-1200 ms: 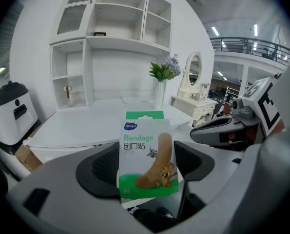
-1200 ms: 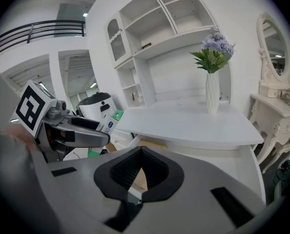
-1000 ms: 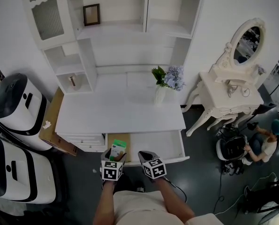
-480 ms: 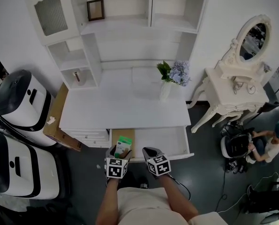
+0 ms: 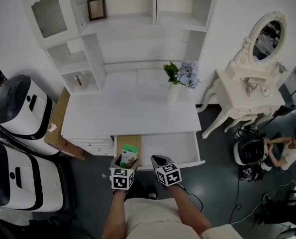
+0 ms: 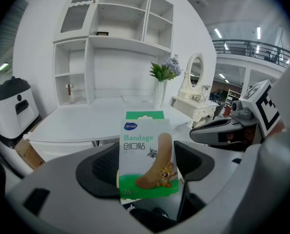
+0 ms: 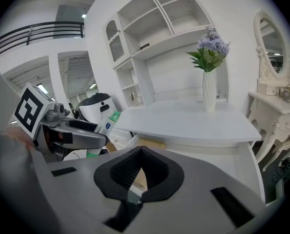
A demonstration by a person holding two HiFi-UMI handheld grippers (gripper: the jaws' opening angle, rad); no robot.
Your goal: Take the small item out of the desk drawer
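My left gripper (image 5: 127,158) is shut on a small green-and-white bandage box (image 6: 145,156), held upright above the front left of the open desk drawer (image 5: 160,147). The same box (image 5: 129,154) shows in the head view over the drawer's brown left section, and its edge (image 7: 105,125) appears beside the left gripper in the right gripper view. My right gripper (image 5: 158,160) hovers just right of it at the drawer's front rim, jaws shut with nothing between them (image 7: 140,172).
A white desk (image 5: 130,114) carries a vase of flowers (image 5: 175,83) and a shelf hutch (image 5: 138,29). White machines (image 5: 13,133) and a cardboard box (image 5: 58,128) stand left. A white dressing table (image 5: 247,101) with mirror stands right; a person (image 5: 287,151) sits beyond it.
The bandage box has stayed in the left gripper and sits slightly higher over the drawer. Both grippers have barely shifted; the head view has moved a little.
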